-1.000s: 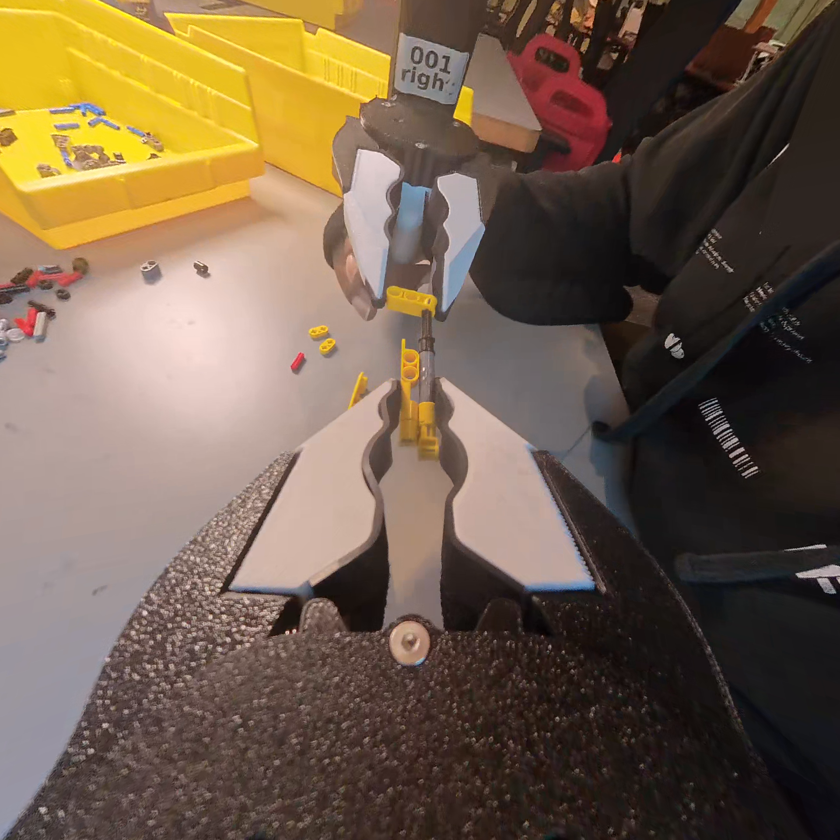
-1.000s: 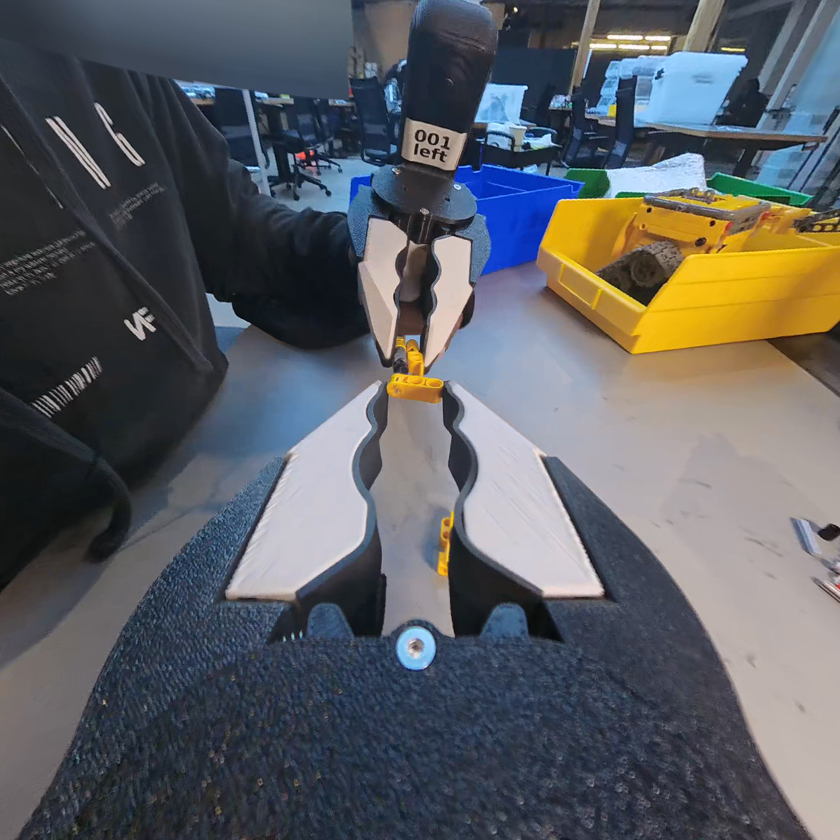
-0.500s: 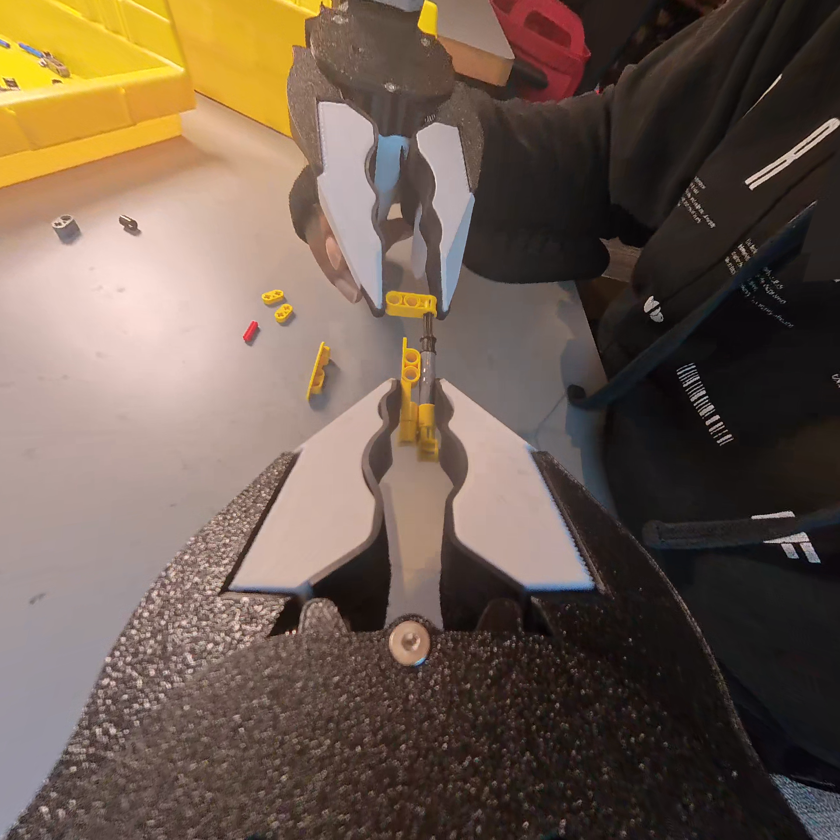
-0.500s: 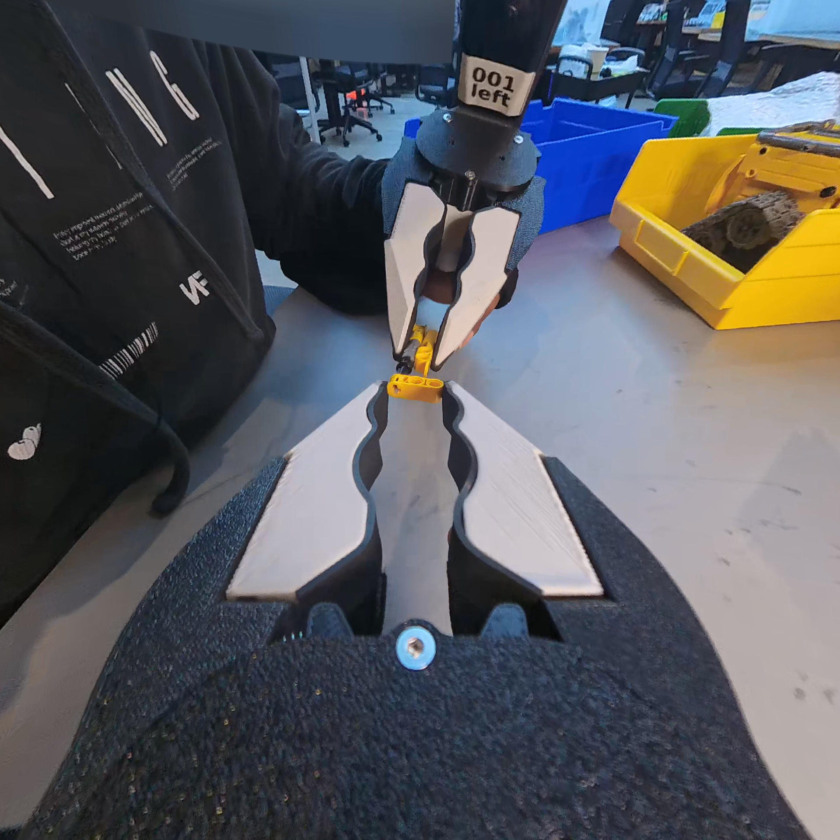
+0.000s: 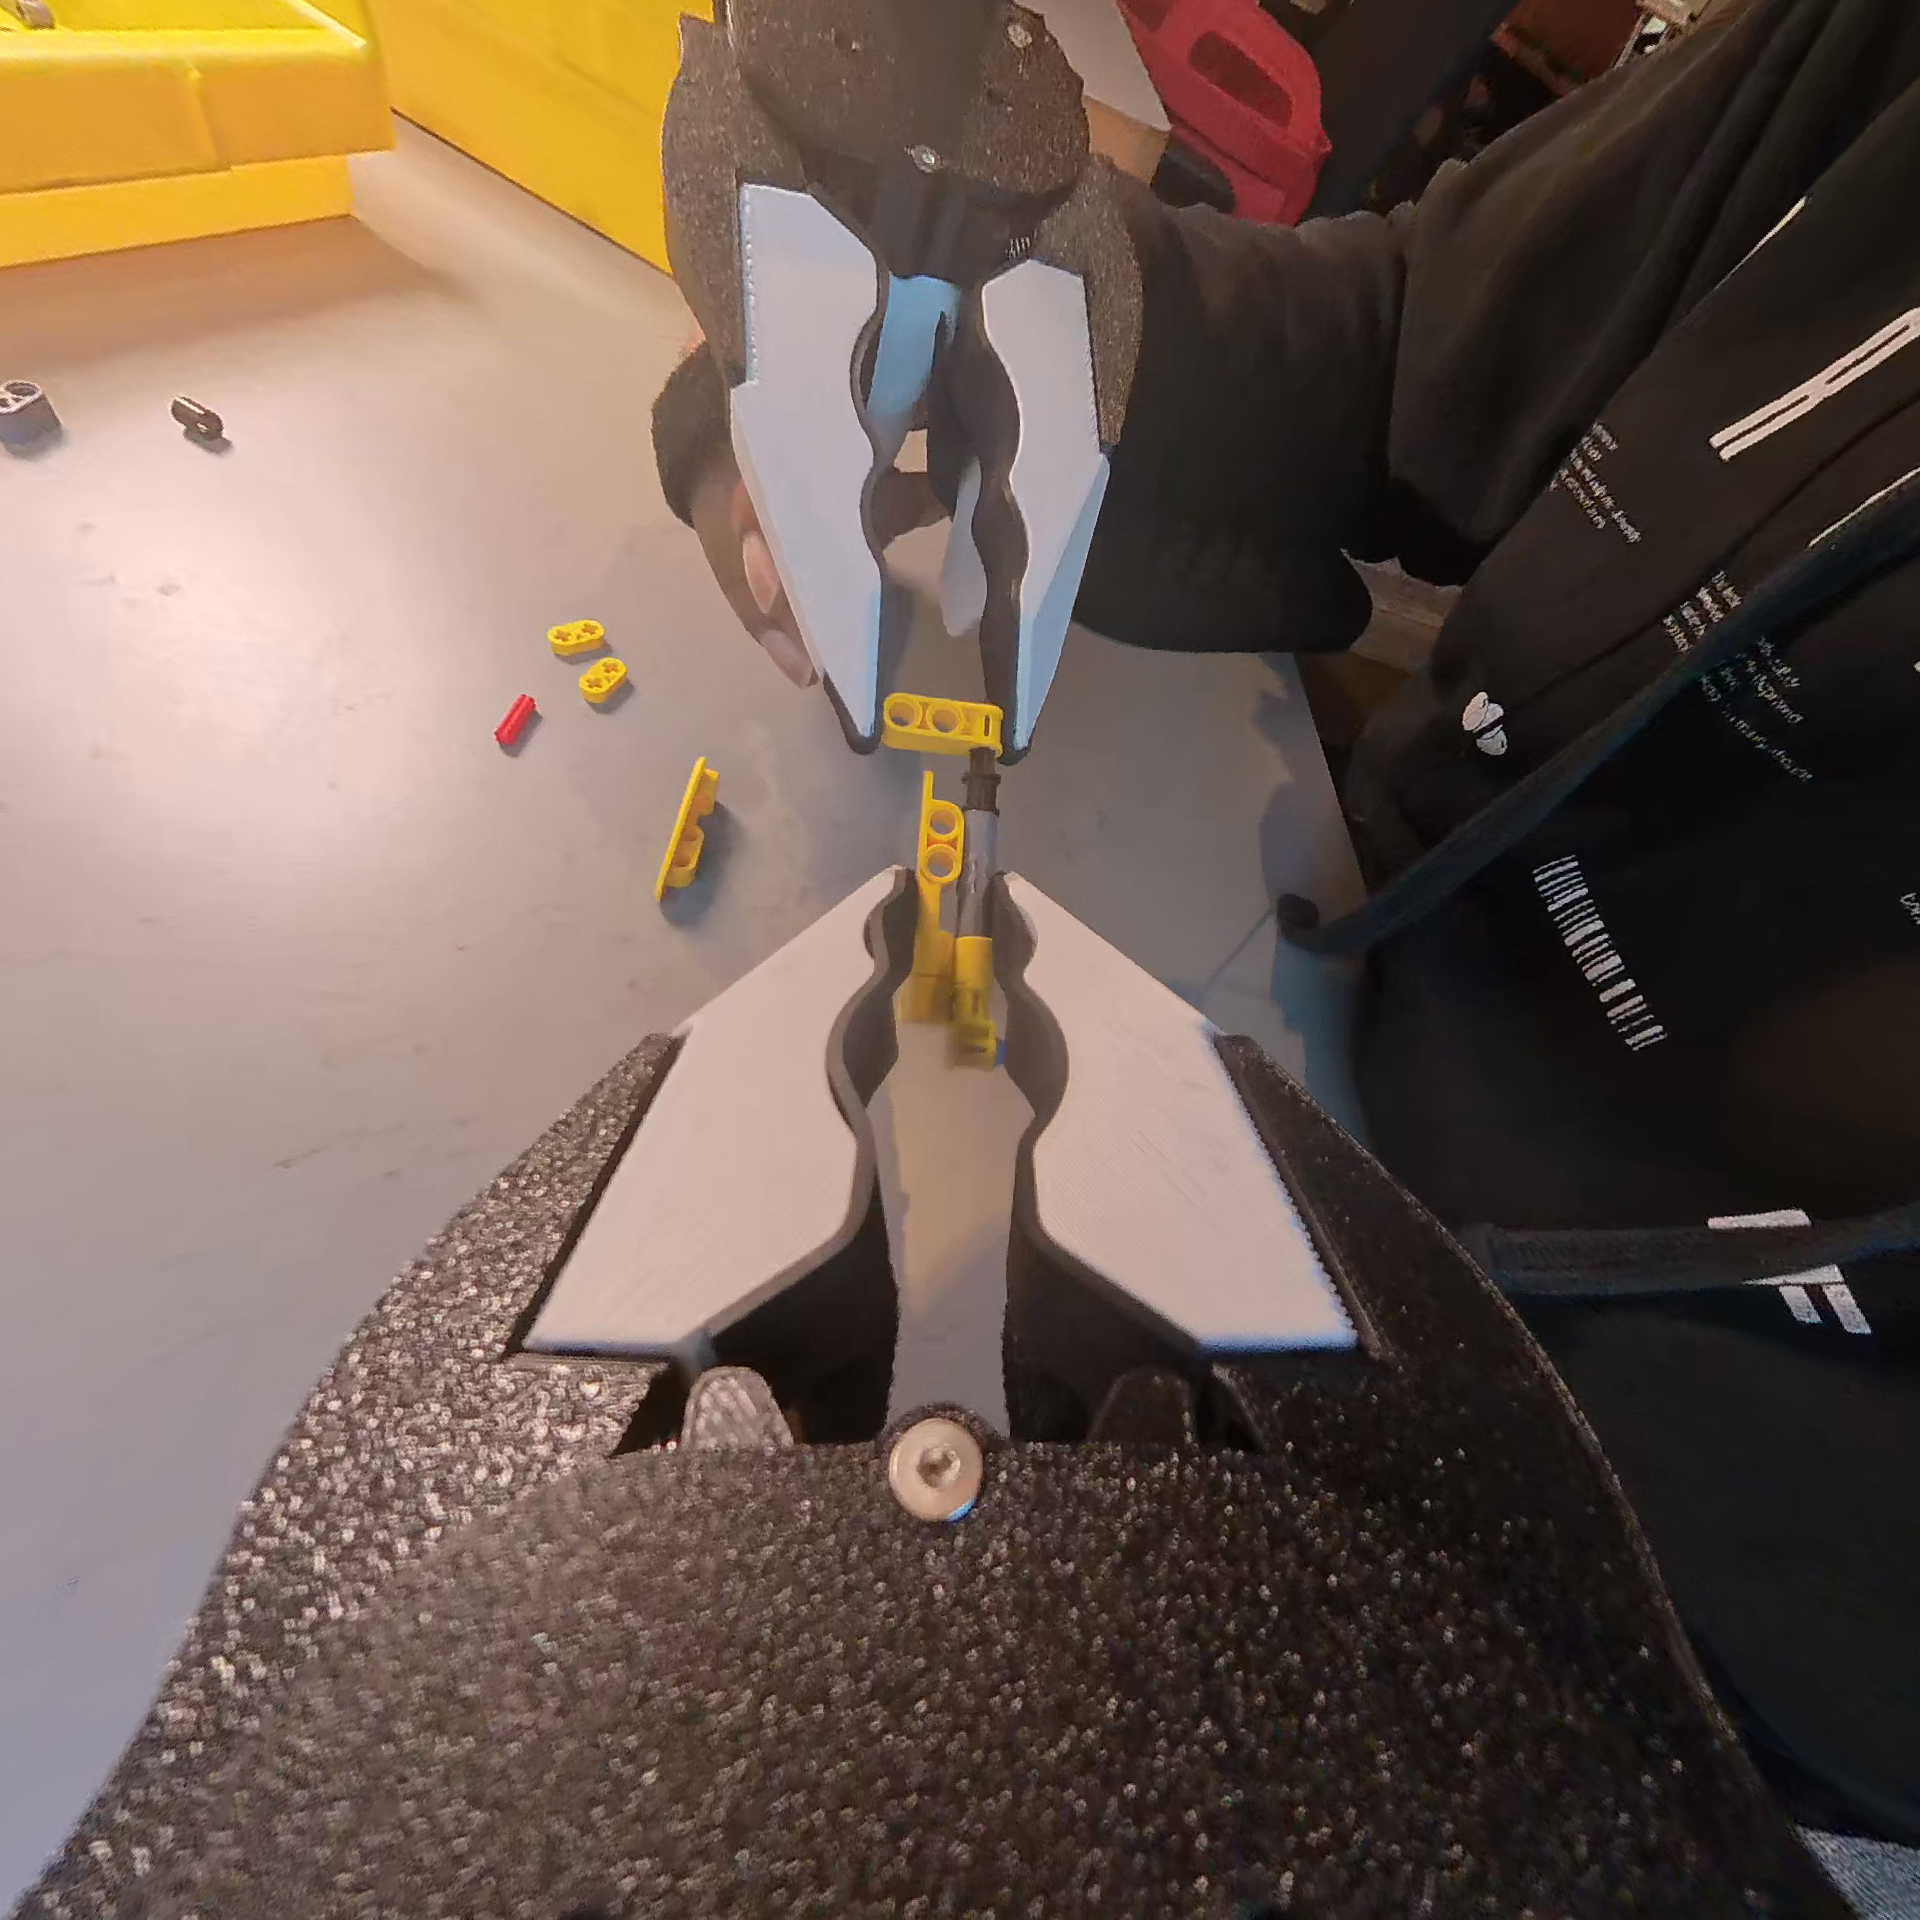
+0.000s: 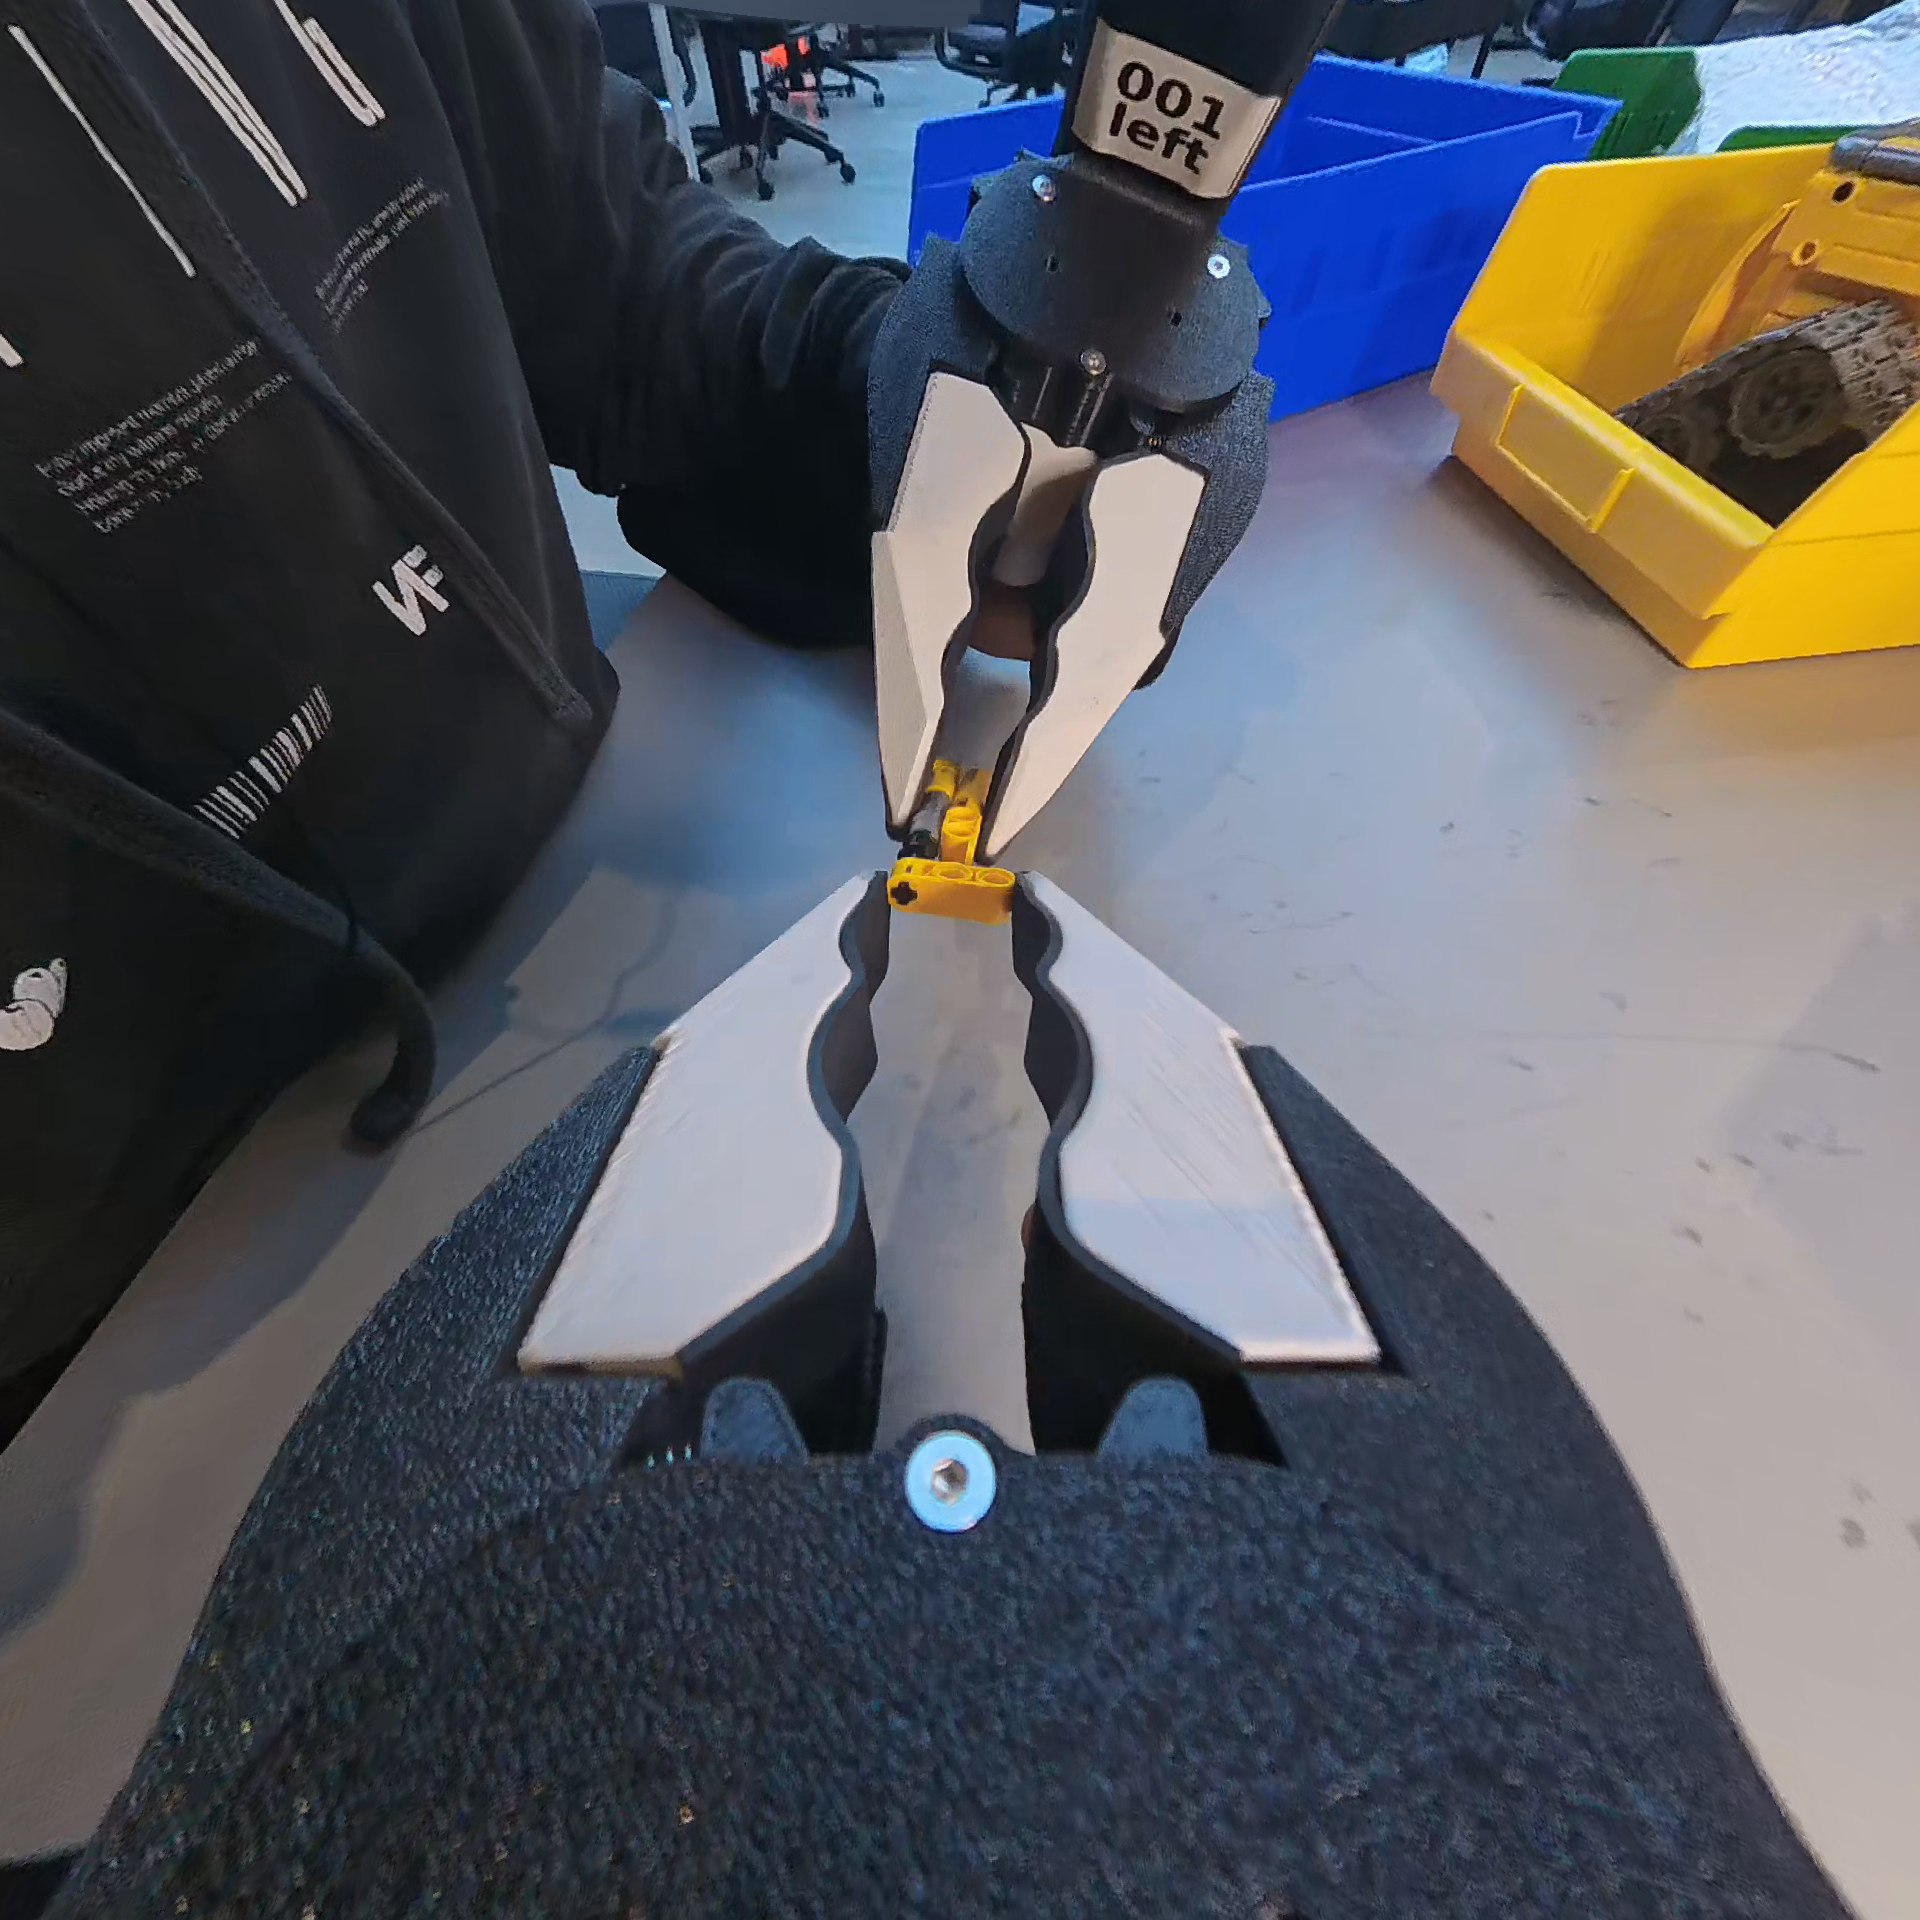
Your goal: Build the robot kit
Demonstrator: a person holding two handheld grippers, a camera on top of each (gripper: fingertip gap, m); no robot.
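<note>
Closing the gap since a second ago, my right gripper (image 6: pixel 951 883) clenches a yellow beam (image 6: pixel 951 891) against the axle (image 5: pixel 982 821) of the assembly (image 5: pixel 951 935) gripped by my left gripper (image 5: pixel 951 883).

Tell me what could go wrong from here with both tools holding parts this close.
1. The right tool pinches the short yellow beam only at its very fingertips; a push against the axle might twist or pop it out.
2. The left tool grips the yellow assembly off-centre, so pressure along the axle could make it slide back.
3. A dropped part could land among the loose yellow pieces on the table and be mistaken for one.
</note>
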